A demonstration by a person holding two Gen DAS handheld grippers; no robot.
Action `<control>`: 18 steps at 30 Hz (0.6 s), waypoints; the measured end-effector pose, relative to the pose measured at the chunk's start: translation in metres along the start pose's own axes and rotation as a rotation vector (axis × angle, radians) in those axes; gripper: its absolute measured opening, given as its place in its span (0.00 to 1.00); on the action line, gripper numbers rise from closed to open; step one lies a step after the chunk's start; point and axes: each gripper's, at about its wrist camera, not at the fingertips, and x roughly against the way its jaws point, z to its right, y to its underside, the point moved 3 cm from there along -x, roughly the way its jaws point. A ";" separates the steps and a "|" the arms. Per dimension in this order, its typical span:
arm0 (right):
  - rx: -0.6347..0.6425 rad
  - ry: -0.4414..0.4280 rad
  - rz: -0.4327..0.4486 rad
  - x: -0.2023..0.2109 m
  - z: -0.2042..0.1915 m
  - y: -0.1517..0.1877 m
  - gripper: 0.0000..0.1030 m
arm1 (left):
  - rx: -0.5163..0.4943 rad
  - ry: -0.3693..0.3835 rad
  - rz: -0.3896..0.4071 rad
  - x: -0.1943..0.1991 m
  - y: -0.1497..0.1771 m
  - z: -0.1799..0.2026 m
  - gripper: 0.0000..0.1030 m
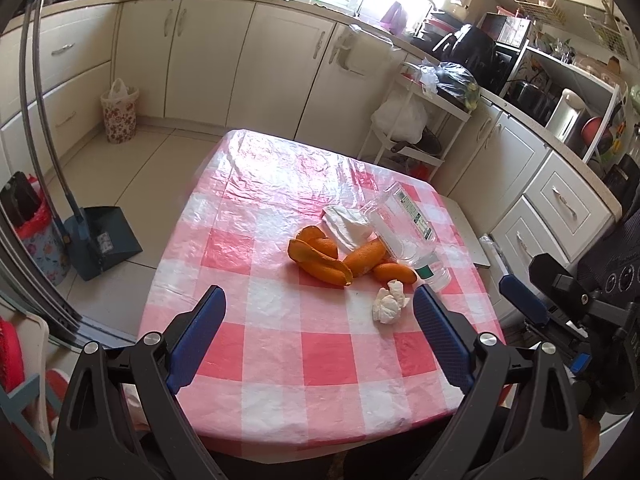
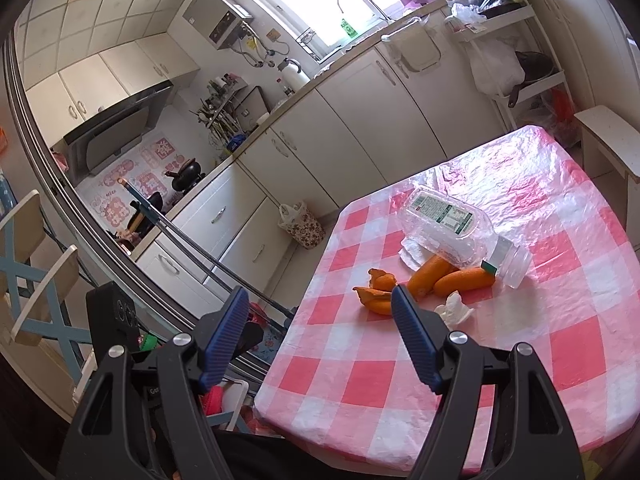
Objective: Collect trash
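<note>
On the table (image 1: 280,360) with the pink and white checked cover: a little heap of trash near the middle. Orange peels (image 1: 320,258) in curly bits, touching each other. Just behind them a flat white tissue (image 1: 344,224), partly tucked under a see-through plastic bottle (image 1: 404,232) lying on its side, cap end toward the near edge. A crumpled white paper ball (image 1: 388,302) a bit nearer, just beside the peels and not quite touching. Left gripper (image 1: 320,336) low over the near edge of the table, blue pads (image 1: 196,336) spread wide, nothing between them. Right gripper (image 2: 320,334) off the left corner of the table, also spread wide and holding nothing, one pad (image 2: 416,340) in front of the nearest peel in its own view. Bare cloth between both grippers and the heap, nothing in the way. Down on the floor: a flowery bin (image 1: 119,114) with a white bag by the cupboards, well apart from the table, and a blue dustpan (image 1: 104,240) with a long handle closer by. Another tub (image 1: 36,232) with something red inside at the far left, maybe a bin too, hard to tell.
</note>
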 end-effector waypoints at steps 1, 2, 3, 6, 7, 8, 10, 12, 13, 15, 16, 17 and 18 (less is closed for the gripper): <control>0.008 0.004 -0.003 0.000 -0.001 0.000 0.69 | -0.004 -0.002 -0.001 0.000 0.000 0.001 0.88; 0.018 0.008 -0.004 0.000 -0.002 0.000 0.69 | -0.011 -0.007 0.000 0.000 0.000 0.002 0.88; 0.024 0.012 -0.004 0.000 -0.003 0.000 0.69 | -0.020 -0.012 0.002 0.001 0.000 0.002 0.88; 0.014 0.011 0.000 0.001 -0.001 0.000 0.69 | -0.017 -0.013 0.005 0.002 -0.001 0.001 0.88; 0.004 0.007 0.001 0.001 0.000 -0.001 0.69 | -0.004 -0.006 0.003 0.002 -0.001 -0.001 0.88; -0.002 0.005 0.001 0.001 0.000 0.000 0.69 | 0.002 -0.002 0.002 0.002 -0.001 -0.002 0.88; 0.008 0.010 -0.003 0.000 -0.001 0.000 0.69 | -0.006 -0.007 0.002 0.002 -0.001 -0.002 0.88; 0.020 0.017 -0.004 0.000 -0.003 0.000 0.69 | -0.020 -0.015 0.004 0.002 0.000 -0.001 0.88; 0.020 0.018 -0.003 0.000 -0.003 0.000 0.69 | -0.024 -0.019 0.005 0.002 0.000 -0.001 0.88; 0.012 0.016 0.000 0.001 -0.001 -0.001 0.69 | -0.015 -0.019 0.005 0.002 0.000 -0.003 0.88; 0.009 0.016 0.000 0.001 -0.001 -0.001 0.69 | -0.010 -0.017 0.005 0.002 0.000 -0.004 0.88; 0.009 0.016 0.001 0.001 0.000 -0.001 0.69 | -0.008 -0.017 0.005 0.002 0.000 -0.004 0.88; 0.010 0.018 0.000 0.002 -0.001 -0.001 0.69 | -0.008 -0.017 0.005 0.002 0.000 -0.003 0.88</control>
